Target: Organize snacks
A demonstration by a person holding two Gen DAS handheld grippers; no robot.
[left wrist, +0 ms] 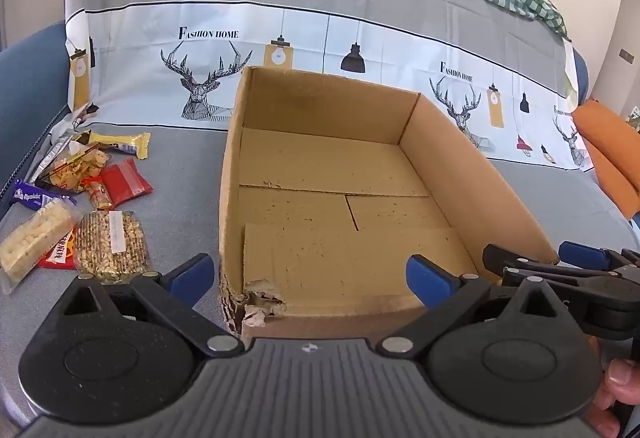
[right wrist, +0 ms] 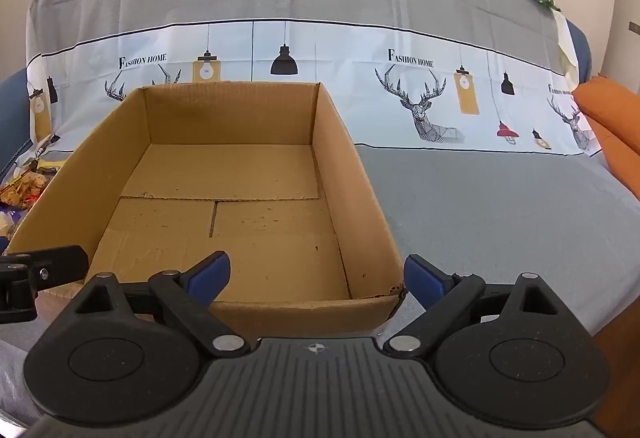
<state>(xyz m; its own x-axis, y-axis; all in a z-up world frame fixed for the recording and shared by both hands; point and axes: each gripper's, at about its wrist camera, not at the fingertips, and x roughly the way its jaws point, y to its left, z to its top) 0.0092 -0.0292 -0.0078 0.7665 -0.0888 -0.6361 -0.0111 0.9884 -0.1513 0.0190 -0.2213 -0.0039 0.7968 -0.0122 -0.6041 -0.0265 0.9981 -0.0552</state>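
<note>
You are holding both tools over the near edge of the cardboard box (left wrist: 320, 166), which is sitting open-topped on the grey cloth (left wrist: 176, 198) covering the sofa seat. Your left gripper (left wrist: 310, 280) is standing wide apart with nothing between its blue pads, one pad outside the box's torn near-left corner and the other over the box floor. Your right gripper (right wrist: 316, 278) is also gaping wide and gripping nothing, straddling the box's near-right corner (one pad inside, one just outside the wall). The box interior is showing only its folded bottom flaps.

The snacks are lying in a loose pile on the cloth to the left of the box, apart from it: a peanut brittle pack (left wrist: 110, 242) nearest you, a white puffed-rice bar (left wrist: 34, 238) beside it, a red packet (left wrist: 124, 182), a clear bag of crackers (left wrist: 78, 166), a purple wrapper (left wrist: 28, 196) and a yellow bar (left wrist: 120, 144) farther back. From the right wrist view only a sliver of that pile is peeking past the box's left wall. An orange cushion (right wrist: 612, 118) is resting at the far right
</note>
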